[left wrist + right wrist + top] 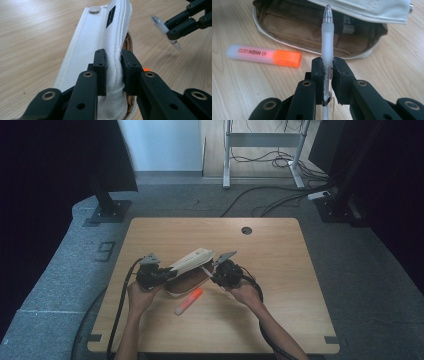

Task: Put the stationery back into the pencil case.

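At left of centre in the high view, the left gripper pinches the white canvas flap of a pencil case, holding the lid raised above the brown lining; its pads are clamped on the fabric. The case sits mid-table. Just below it, toward the lower centre, an orange highlighter lies flat on the wood. At right of centre, the right gripper grasps a translucent pen, its tip pointing at the open case.
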Motion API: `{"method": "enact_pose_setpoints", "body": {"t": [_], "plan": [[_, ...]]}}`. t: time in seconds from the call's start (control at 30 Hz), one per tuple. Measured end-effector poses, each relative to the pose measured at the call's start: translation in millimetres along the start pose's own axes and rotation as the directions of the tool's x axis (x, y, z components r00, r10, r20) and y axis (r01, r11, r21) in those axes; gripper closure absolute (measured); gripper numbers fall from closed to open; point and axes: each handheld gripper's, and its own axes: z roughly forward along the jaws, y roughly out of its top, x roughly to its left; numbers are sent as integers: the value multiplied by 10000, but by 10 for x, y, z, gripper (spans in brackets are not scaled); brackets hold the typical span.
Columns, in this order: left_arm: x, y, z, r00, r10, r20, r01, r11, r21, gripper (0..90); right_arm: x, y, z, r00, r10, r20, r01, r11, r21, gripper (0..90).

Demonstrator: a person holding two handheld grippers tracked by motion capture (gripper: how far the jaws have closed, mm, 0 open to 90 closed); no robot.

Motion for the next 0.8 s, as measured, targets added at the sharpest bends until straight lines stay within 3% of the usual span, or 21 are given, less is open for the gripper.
{"method": "enact_pose_setpoints", "body": {"t": [0.33, 0.8], "plan": [[4, 0, -4, 10000, -7, 29, 7, 10000, -11, 759, 95, 166, 222, 9985, -420, -348, 430, 9987, 286, 783], [8, 1, -6, 10000, -15, 53, 16, 10000, -38, 759, 138, 230, 467, 9962, -546, -679, 587, 9964, 610, 783]]}}
